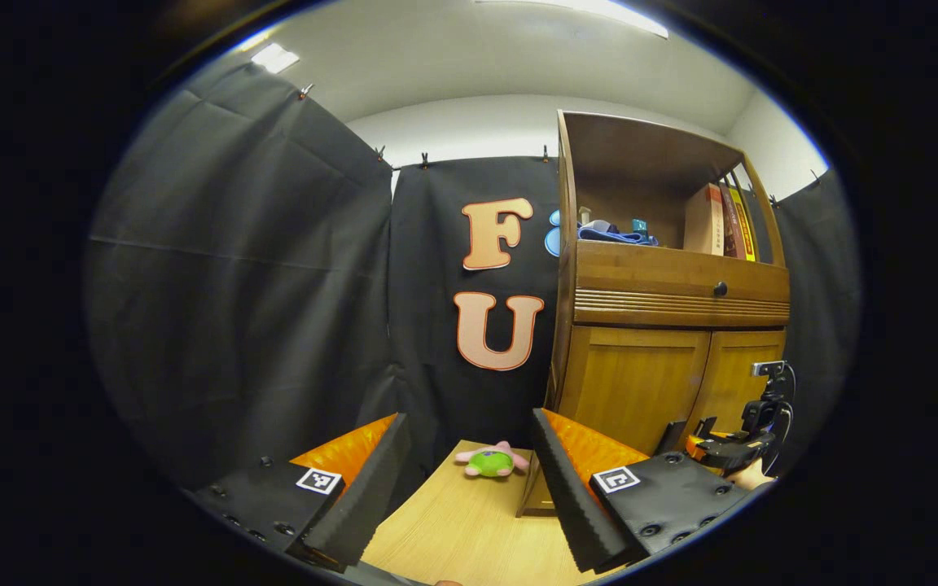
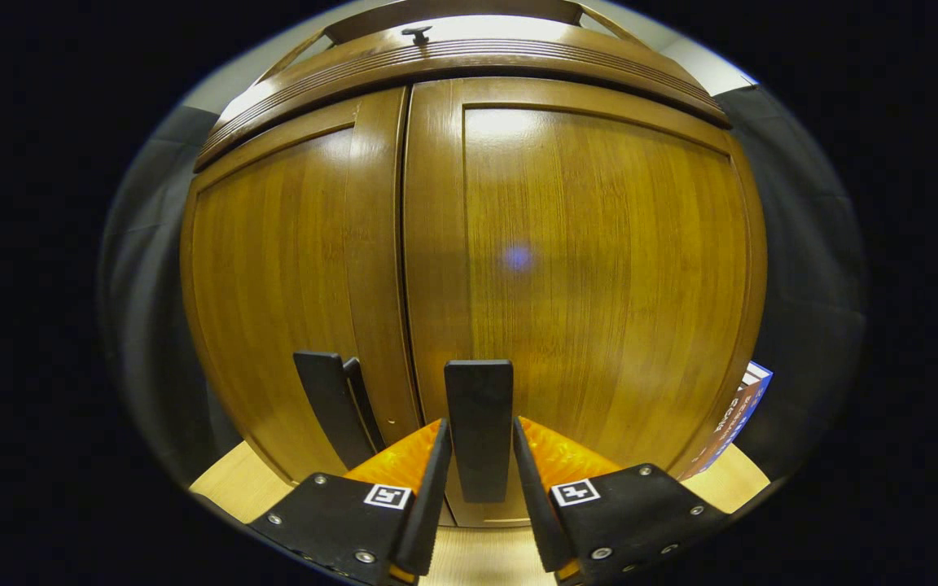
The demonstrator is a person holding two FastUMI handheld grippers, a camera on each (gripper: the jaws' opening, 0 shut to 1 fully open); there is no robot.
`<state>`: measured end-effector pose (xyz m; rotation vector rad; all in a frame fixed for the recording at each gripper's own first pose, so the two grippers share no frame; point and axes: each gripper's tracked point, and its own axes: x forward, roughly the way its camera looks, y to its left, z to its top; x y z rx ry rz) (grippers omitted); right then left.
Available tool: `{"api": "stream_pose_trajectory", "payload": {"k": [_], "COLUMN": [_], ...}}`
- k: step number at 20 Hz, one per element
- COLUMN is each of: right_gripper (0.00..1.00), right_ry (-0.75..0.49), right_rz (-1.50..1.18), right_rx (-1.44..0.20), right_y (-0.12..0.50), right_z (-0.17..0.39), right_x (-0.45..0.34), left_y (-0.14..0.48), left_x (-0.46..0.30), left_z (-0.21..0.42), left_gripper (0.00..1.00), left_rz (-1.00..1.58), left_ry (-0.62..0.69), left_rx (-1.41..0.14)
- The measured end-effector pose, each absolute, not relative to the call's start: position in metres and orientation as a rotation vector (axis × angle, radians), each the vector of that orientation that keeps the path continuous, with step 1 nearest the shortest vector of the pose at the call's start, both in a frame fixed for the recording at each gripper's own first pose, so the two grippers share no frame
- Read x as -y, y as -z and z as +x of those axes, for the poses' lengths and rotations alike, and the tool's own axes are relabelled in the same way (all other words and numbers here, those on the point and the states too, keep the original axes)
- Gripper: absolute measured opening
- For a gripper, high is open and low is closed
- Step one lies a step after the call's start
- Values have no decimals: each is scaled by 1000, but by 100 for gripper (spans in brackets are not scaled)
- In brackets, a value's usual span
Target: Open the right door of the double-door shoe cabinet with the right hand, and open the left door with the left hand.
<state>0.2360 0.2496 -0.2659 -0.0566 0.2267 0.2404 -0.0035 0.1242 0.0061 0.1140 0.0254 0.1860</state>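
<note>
From my left tool (image 1: 462, 480) I'm looking across the pale wood worktop (image 1: 469, 529), fingers spread wide with nothing between them. Just ahead in that gap lies a small green and pink plush toy (image 1: 491, 461). Further right stands the shoe cabinet (image 1: 664, 325), seen whole here: an open shelf on top holding blue cloth (image 1: 615, 236) and upright books (image 1: 721, 221), their spine lettering too small to read, then a drawer with a dark knob (image 1: 720, 289), then the two doors, both shut. At the far right of this view my right tool (image 1: 734, 443) sits low against the cabinet front, level and pointing at the doors.

Over in the right gripper view I'm close up on those doors: left door (image 2: 273, 293), right door (image 2: 599, 268), the seam between them shut. The left door's dark handle (image 2: 330, 415) stands free, while my right tool (image 2: 479, 472) has its fingers nearly together on either side of the right door's handle (image 2: 479, 407); whether both press on it I cannot tell. Lower right, a book (image 2: 734, 427) leans beside the cabinet, its writing unreadable.
</note>
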Motion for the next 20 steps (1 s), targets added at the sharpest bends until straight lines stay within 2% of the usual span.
{"api": "stream_pose_trajectory", "payload": {"k": [3, 4, 5, 6, 20], "right_gripper": [38, 47, 36, 35, 29], "right_ry": [-237, -240, -242, -245, -252], "right_rz": [-40, -37, -38, -38, -37], "right_rx": [-230, -231, -231, -230, -213], "right_y": [268, 267, 267, 267, 261], "right_z": [236, 235, 234, 232, 167], "right_x": [-249, -249, -249, -248, -214], "left_y": [-5, -5, -5, -5, -5], "left_x": [-128, -129, -128, -128, -124], "left_z": [-4, -4, -4, -4, -15], "left_gripper": [96, 96, 96, 96, 94], "left_rz": [112, 109, 106, 102, 84], "left_ry": [-193, -194, -193, -191, -161], "left_rx": [-27, -26, -26, -25, -19]}}
